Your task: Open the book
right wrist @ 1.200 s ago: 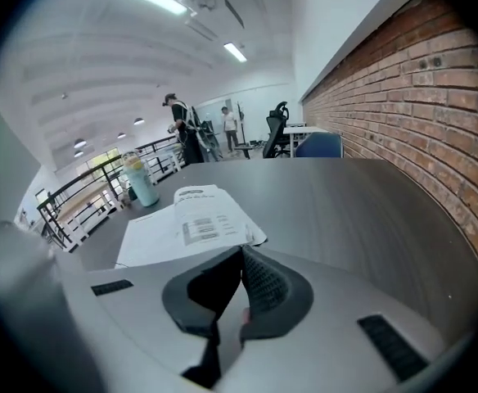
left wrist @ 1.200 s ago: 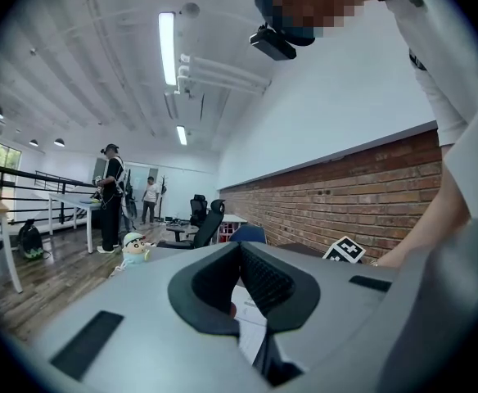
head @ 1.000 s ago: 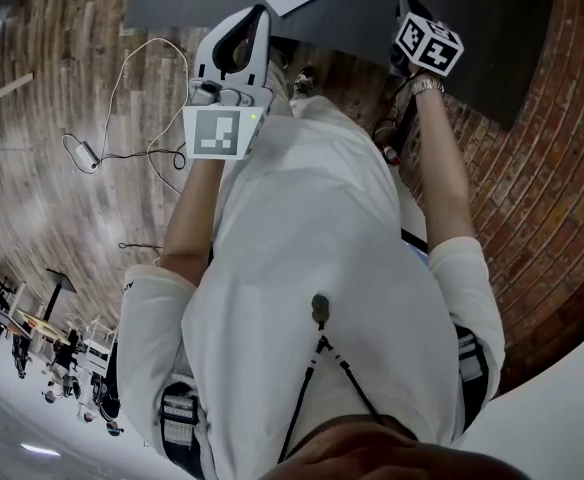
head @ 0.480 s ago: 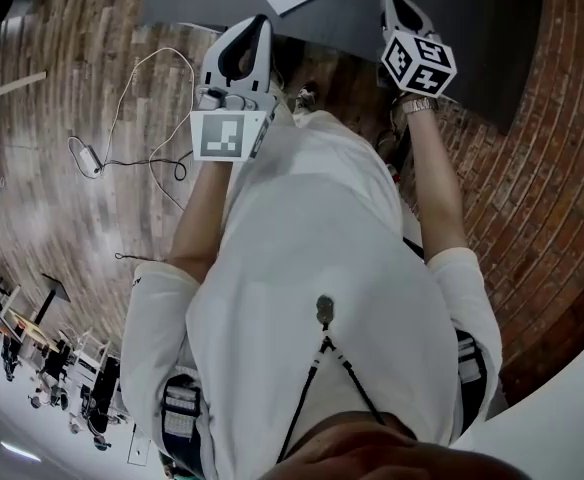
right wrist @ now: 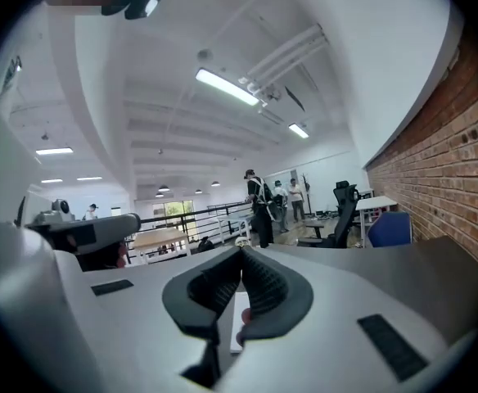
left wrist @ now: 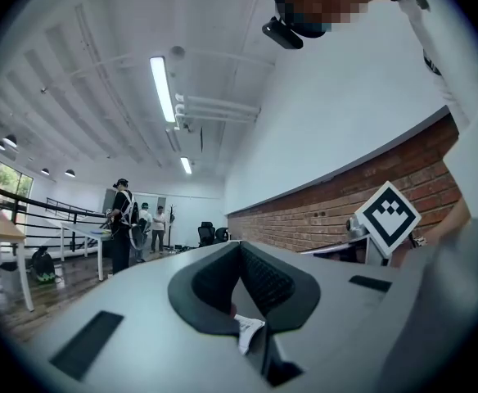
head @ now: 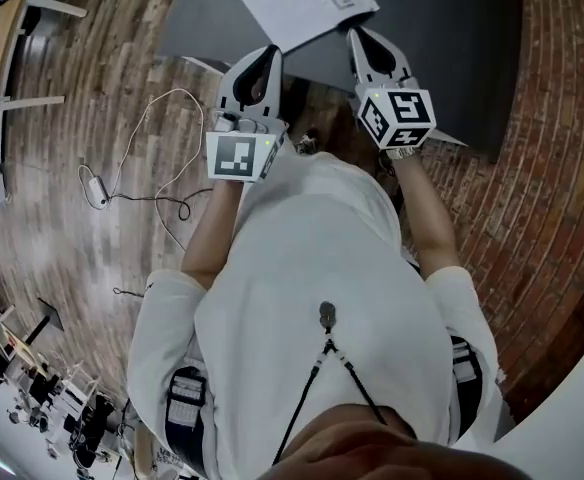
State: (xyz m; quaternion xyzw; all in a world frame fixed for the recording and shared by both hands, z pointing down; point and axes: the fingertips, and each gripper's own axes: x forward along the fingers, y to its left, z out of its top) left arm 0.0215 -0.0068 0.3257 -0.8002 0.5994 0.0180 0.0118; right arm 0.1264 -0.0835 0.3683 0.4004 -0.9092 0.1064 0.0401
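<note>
Book point(head: 297, 3): white, lying flat and apparently closed on the dark table point(head: 442, 38), on the side far from the person. There is print near its right corner, too small to read.
Left gripper point(head: 269, 51): jaws pressed together tip to tip with nothing between them. It is held over the near edge of the table, just short of the book's near edge.
Right gripper point(head: 355, 32): jaws fully closed and empty. In the head view its tips sit at the book's near right edge, but contact cannot be confirmed from that angle.
Gripper spacing: side by side and apart, both pointing away from the person toward the book.
Floor point(head: 82, 78): wood planks at left, brick pattern at right.
Cable point(head: 97, 184): thin, looped loose on the wood planks with a small block at one end, left of the left gripper.
Shirt point(head: 322, 258): white, with both forearms stretched forward from it.
</note>
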